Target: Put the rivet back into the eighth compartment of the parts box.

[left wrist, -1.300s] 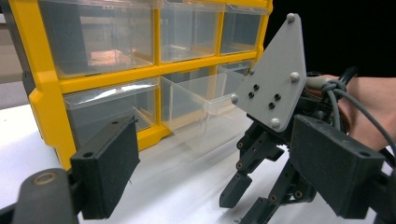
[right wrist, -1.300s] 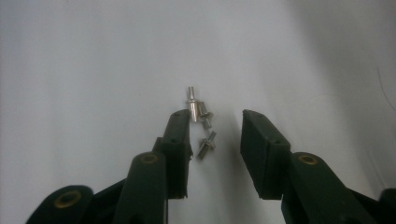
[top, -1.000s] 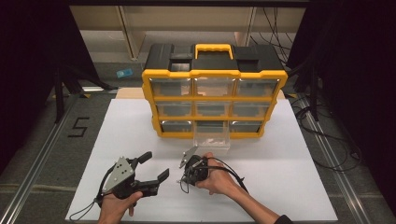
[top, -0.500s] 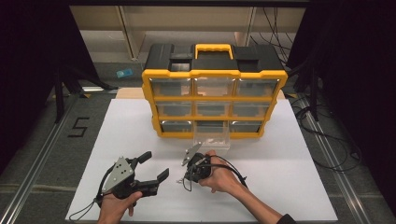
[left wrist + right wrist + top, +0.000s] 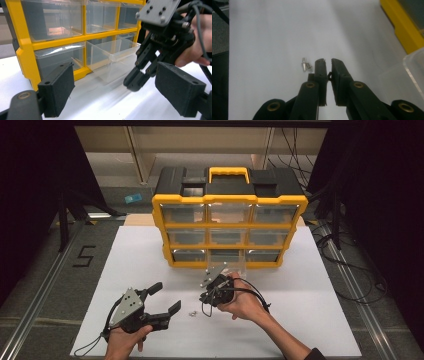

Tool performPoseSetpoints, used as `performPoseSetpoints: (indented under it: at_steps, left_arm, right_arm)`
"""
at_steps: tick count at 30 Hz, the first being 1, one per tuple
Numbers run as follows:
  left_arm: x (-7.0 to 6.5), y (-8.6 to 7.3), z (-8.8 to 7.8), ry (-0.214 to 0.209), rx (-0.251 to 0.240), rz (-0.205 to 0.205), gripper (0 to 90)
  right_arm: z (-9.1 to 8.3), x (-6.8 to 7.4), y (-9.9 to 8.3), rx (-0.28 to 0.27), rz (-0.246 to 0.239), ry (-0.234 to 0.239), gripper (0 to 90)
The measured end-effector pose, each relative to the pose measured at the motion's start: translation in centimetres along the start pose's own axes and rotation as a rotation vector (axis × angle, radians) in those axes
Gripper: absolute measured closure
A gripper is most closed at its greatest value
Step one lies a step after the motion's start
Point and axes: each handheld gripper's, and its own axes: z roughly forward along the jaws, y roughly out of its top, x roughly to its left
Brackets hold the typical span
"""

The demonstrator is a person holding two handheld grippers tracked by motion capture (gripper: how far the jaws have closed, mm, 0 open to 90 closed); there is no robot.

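Hovering my right gripper (image 5: 327, 62) just beside the small metal fasteners (image 5: 305, 65), jaws nearly closed on nothing I can see. Pulled-out clear drawer (image 5: 112, 58) sits beyond them. Left gripper (image 5: 162, 299) idle, jaws spread. I'd widen, centre over one, then pinch.

We note the yellow-framed plastic drawer cabinet (image 5: 229, 217) standing at the back of the white table sheet (image 5: 310, 320). A clear plastic drawer (image 5: 231, 265) juts from its bottom row, middle. In front of the cabinet lie two small metal screws (image 5: 191, 312), between the left gripper (image 5: 166, 300) and the right gripper (image 5: 206, 296).
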Motion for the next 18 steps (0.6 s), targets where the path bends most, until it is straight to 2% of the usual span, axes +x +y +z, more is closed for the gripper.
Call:
performPoseSetpoints:
  at_steps: [3, 5, 13, 15, 18]
  left_arm:
    - [0.0, 0.0, 0.0, 0.000, 0.000, -0.001, 15.9]
    - [0.0, 0.0, 0.0, 0.000, 0.001, -0.001, 16.0]
    - [0.0, 0.0, 0.0, 0.000, 0.000, 0.000, 16.0]
    - [0.0, 0.0, 0.0, 0.002, 0.005, -0.003, 15.9]
    - [0.0, 0.0, 0.0, 0.001, 0.001, -0.002, 16.0]
  right_arm:
    - [-1.0, -0.2, 0.4, -0.033, 0.003, -0.013, 83.6]
    - [-1.3, -0.3, 0.5, -0.041, -0.001, -0.005, 83.6]
    - [-3.2, -0.9, 1.3, -0.117, 0.009, -0.048, 83.6]
    - [-3.8, -1.2, 1.5, -0.128, 0.008, -0.040, 83.6]
    - [-4.6, -1.5, 1.6, -0.157, 0.018, -0.058, 83.6]
